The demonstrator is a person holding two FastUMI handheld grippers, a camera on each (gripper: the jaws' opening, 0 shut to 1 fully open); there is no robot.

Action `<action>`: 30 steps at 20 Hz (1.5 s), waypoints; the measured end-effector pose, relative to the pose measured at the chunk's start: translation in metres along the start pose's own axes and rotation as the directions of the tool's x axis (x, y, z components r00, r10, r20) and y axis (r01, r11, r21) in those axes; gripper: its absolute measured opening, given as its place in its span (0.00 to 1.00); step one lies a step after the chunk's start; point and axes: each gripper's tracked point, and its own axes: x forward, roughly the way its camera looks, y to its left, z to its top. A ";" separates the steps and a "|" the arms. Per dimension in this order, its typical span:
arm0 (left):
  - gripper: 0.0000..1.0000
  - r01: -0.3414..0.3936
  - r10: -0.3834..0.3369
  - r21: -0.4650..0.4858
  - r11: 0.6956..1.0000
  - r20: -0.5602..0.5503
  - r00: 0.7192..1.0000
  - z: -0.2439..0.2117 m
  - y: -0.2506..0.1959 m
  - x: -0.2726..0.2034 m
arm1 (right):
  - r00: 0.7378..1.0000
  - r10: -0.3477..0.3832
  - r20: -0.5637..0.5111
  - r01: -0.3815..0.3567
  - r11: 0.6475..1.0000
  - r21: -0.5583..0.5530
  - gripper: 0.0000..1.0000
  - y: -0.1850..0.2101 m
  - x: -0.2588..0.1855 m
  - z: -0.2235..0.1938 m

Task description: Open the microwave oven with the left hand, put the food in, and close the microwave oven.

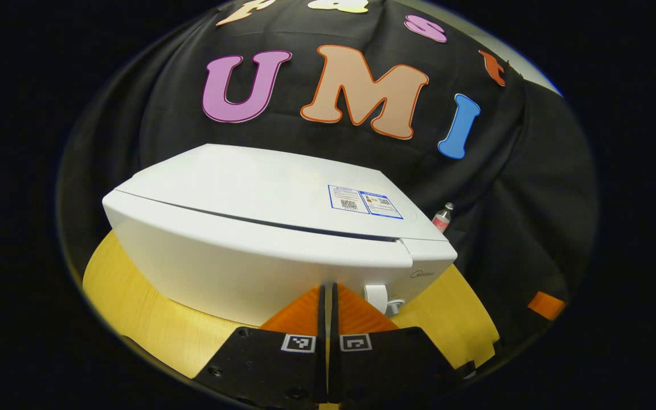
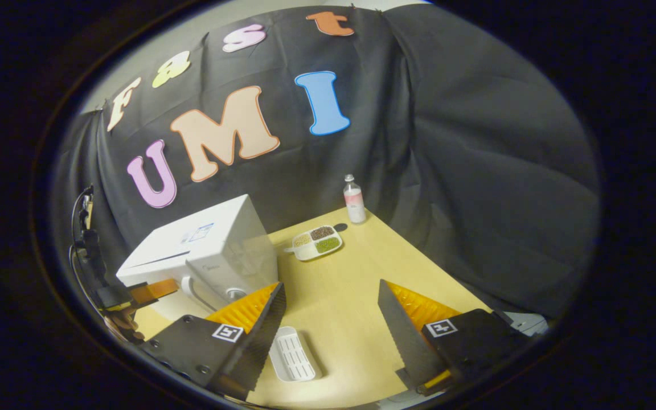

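Observation:
The white microwave stands on the wooden table with its door closed. My left gripper is shut with nothing between its fingers, its tips right at the door's front, just left of the white handle. In the right gripper view the microwave sits at the left, and the left gripper is by its handle. The food, a white divided plate of grains and beans, lies farther back on the table. My right gripper hangs open above the table, holding nothing.
A small bottle with pink contents stands at the table's back corner, also behind the microwave as the bottle. A white ridged tray lies on the table just under my right gripper's left finger. Black cloth walls close the back and right.

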 end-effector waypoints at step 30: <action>0.56 -0.153 0.136 0.154 0.976 0.117 0.984 0.015 0.049 -0.090 | 0.998 0.059 0.023 -0.056 0.992 -0.113 0.99 0.030 -0.031 0.009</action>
